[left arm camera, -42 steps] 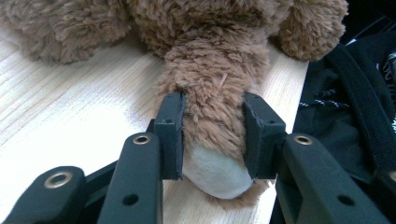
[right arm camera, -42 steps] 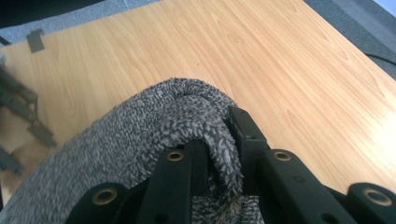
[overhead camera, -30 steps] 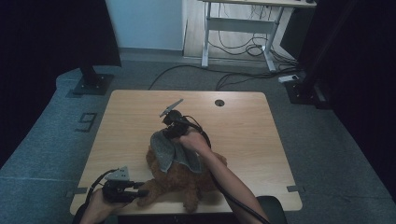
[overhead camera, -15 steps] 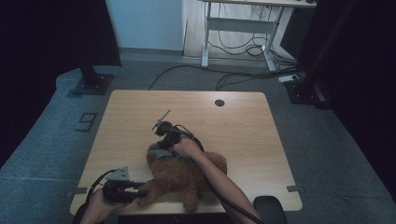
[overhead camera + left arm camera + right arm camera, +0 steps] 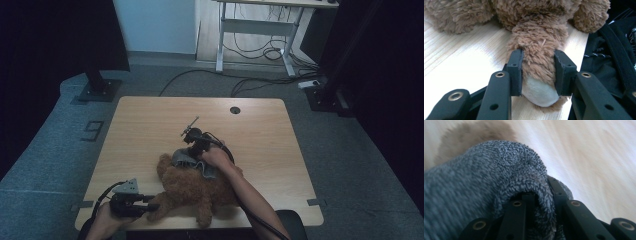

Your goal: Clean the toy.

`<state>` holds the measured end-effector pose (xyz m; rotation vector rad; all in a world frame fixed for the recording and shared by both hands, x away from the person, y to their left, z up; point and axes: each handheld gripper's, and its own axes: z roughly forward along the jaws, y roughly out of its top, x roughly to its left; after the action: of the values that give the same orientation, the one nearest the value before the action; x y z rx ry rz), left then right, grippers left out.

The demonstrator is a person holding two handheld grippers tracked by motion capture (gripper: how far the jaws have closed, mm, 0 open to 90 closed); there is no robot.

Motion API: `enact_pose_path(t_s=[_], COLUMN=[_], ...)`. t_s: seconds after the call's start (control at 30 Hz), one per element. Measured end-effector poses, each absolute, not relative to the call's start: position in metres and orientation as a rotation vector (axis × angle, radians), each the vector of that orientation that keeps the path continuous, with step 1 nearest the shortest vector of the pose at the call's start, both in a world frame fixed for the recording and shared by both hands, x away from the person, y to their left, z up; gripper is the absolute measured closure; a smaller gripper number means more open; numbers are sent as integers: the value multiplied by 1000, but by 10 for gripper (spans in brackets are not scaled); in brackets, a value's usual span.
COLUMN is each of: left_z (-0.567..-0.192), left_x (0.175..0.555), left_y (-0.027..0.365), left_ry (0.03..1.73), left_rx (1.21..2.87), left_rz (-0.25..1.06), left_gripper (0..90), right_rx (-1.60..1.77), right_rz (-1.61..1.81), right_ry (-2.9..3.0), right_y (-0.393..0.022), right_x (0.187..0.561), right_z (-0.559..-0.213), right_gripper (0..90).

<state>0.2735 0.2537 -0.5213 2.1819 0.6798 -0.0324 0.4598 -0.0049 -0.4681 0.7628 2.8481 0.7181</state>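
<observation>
Up close, bear's paw (image 5: 537, 72) white-soled.

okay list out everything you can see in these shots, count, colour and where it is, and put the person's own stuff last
plush toy: one, brown and fluffy with a pale paw sole, lying at the near edge of the table
cloth: one, grey terry, draped on the toy's far end
table: one, light wood with a round cable hole near its far edge, middle of the room
desk frame: one, white-legged, at the far wall with cables under it
black stand bases: two, on the grey floor beside the table's far corners
left gripper: one, black, at the near left corner, jaws clamped on the toy's leg
right gripper: one, black, over the toy, jaws closed on a fold of the cloth
forearms: two, coming in from the bottom edge
</observation>
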Motion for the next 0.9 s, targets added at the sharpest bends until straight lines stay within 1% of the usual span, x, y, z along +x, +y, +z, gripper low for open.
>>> enact_pose_path(t_s=[0.1,0.27,0.37,0.43,0.53,0.7,0.8,0.9], left_z=[-521,-521,-521,-521,-521,-521,-521,-521], left_x=[274,274,274,274,274,274,274,274], left_y=[254,254,254,254,254,254,254,254], left_ry=[681,683,683,684,683,681,681,682], left_rx=[2180,2179,2180,2180,2180,2180,2181,2180], left_rz=[-34,-36,-35,-36,-35,-32,-33,-33], left_gripper=[622,621,620,619,618,617,617,617], right_rx=[790,816,785,760,720,678,634,644], right_rz=[731,849,915,941,960,907,842,806], right_ry=[2803,2707,2679,2684,2739,2859,2919,2932], right_y=[-20,-42,-46,-43,-34,-18,-14,-16], right_x=[461,457,452,448,443,439,436,439], right_z=[-457,-421,-401,-396,-403,-436,-452,-460], right_gripper=[777,776,772,770,768,768,767,768])
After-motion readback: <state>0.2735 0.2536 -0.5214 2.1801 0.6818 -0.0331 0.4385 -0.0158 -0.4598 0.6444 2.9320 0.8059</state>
